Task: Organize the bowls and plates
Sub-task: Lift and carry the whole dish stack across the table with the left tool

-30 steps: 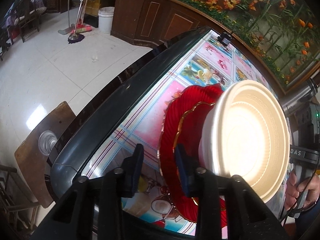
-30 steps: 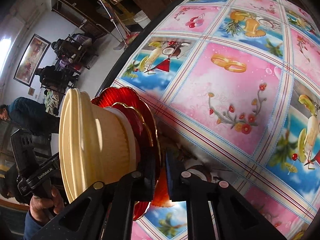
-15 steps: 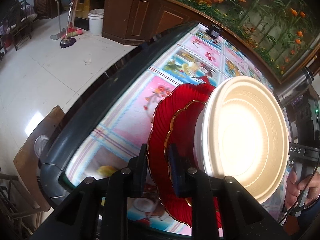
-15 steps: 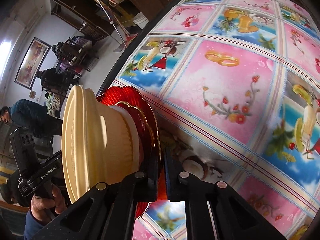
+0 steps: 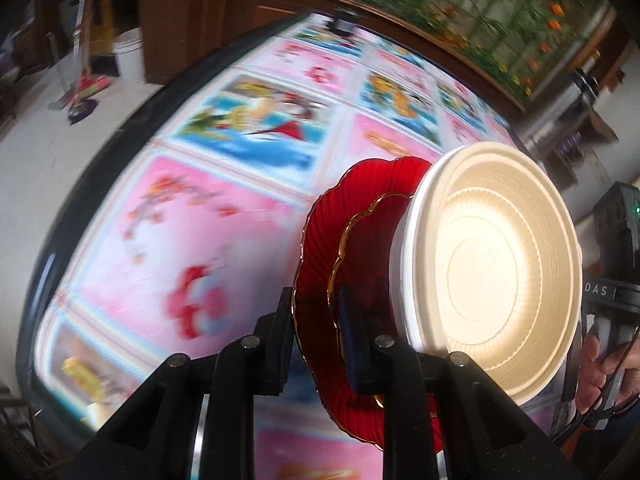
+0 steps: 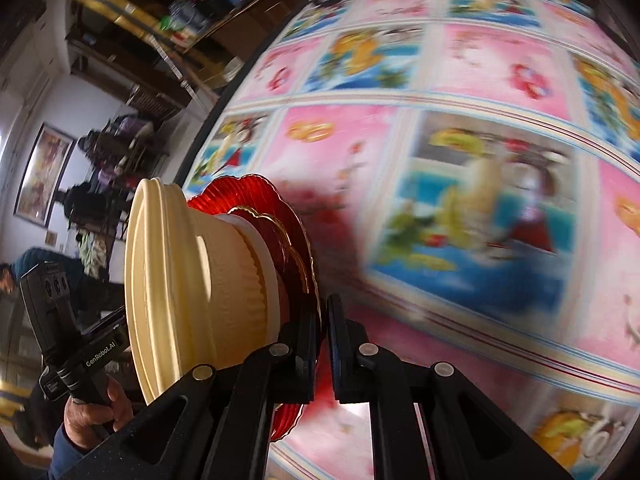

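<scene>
So a stack of dishes is being held up off the table by both grippers at once. The left gripper [image 5: 314, 340] is clamped on the near rim of the big red plate [image 5: 320, 248] — one pad sits behind the rim, the other in front of it, pressed tight with nothing but plate between. The right gripper [image 6: 323, 344] is pinched on the opposite edge of the same red plate [image 6: 256, 192], jaws nearly touching with only the thin rim squeezed in between.

The stack itself is seen tilted hard in both views, almost on edge. A smaller red plate with a gold scalloped rim [image 5: 360, 248] is nested on the big one, and a cream bowl [image 5: 496, 280] is stacked on top of that. In the left wrist view its ribbed inside is seen. From the right wrist view the bowl's outer wall [image 6: 192, 280] is seen side-on, with a white ring at its base against the plates.

Underneath, the table is covered by a pink and blue picture-tile cloth [image 6: 460, 200] — heavily blurred in both shots. A hand [image 6: 96, 412] gripping the left handle is seen at the lower left of the right view, and the other hand [image 5: 600, 376] shows at the right edge of the left view.
</scene>
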### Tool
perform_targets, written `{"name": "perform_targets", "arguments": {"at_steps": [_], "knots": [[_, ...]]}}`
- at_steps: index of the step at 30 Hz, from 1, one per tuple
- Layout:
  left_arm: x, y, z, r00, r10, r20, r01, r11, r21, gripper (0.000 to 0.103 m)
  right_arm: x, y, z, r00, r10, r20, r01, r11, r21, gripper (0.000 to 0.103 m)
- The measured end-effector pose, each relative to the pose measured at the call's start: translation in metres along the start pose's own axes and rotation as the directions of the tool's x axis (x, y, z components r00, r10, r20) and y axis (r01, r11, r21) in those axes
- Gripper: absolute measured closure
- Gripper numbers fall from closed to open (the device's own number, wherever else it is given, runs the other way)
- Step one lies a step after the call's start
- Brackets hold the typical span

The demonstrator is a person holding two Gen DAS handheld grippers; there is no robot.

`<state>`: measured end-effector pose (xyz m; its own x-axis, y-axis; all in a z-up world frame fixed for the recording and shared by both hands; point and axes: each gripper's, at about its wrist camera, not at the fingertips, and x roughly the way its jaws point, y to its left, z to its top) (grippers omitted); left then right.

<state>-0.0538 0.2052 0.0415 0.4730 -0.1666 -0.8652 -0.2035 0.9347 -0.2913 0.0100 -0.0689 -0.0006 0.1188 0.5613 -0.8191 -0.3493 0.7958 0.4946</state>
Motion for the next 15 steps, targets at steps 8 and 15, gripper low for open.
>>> {"name": "perform_targets", "arguments": {"at_steps": [8,15], "knots": [[0.028,-0.067,0.013,0.999,-0.039,-0.036,0.043,0.993,0.107,0.084,-0.044,-0.062,-0.012,0.997,-0.052,0.059,0.044,0.992,0.117,0.096],[0.042,-0.106,0.018,0.998,-0.042,-0.051,0.05,0.985,0.164,0.082,-0.072,-0.097,-0.02,0.991,-0.088,0.096,0.069,0.98,0.185,0.097]]}}
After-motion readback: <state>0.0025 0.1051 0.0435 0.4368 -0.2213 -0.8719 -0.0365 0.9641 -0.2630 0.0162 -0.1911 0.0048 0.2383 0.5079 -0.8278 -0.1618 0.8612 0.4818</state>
